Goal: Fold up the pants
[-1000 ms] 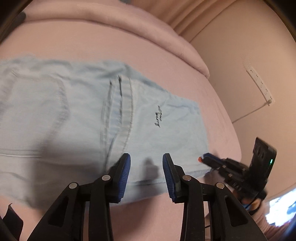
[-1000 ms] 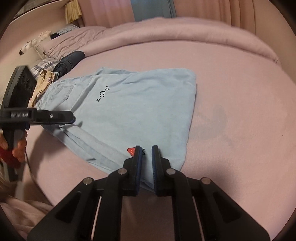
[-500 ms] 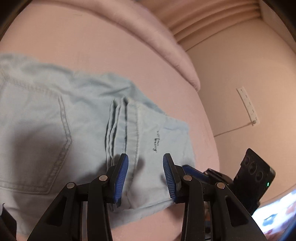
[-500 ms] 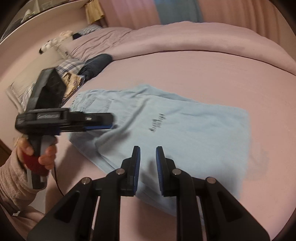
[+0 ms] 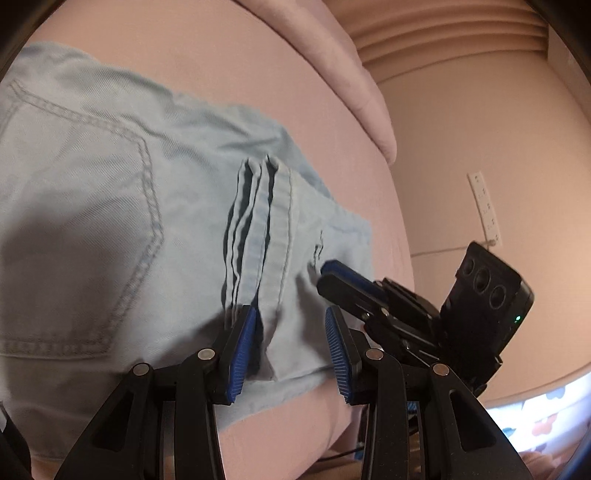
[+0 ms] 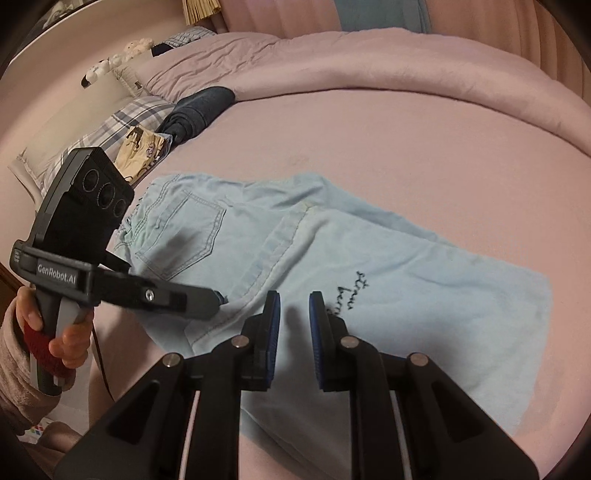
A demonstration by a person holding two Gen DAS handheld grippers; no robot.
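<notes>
You are bringing both grippers over the folded pants (image 6: pixel 332 258) on the bed (image 6: pixel 406 129); right gripper (image 6: pixel 294 321) fingers, just released and narrowly apart, holding nothing; left gripper (image 5: pixel 288 343) fingers apart, straddling the stacked hems (image 5: pixel 258 229); another fold looks next.

A wide bed (image 6: pixel 388 140) under a pink sheet fills the room, a rolled pink duvet (image 6: pixel 369 74) along its far edge. At its head lie a plaid pillow (image 6: pixel 110 125) and dark folded clothes (image 6: pixel 199 110). Pink curtains (image 5: pixel 443 33) hang behind; a white power strip (image 5: pixel 485 210) sits on the pinkish wall (image 5: pixel 480 129). What may be a plush toy (image 6: pixel 110 64) is too small to tell
</notes>
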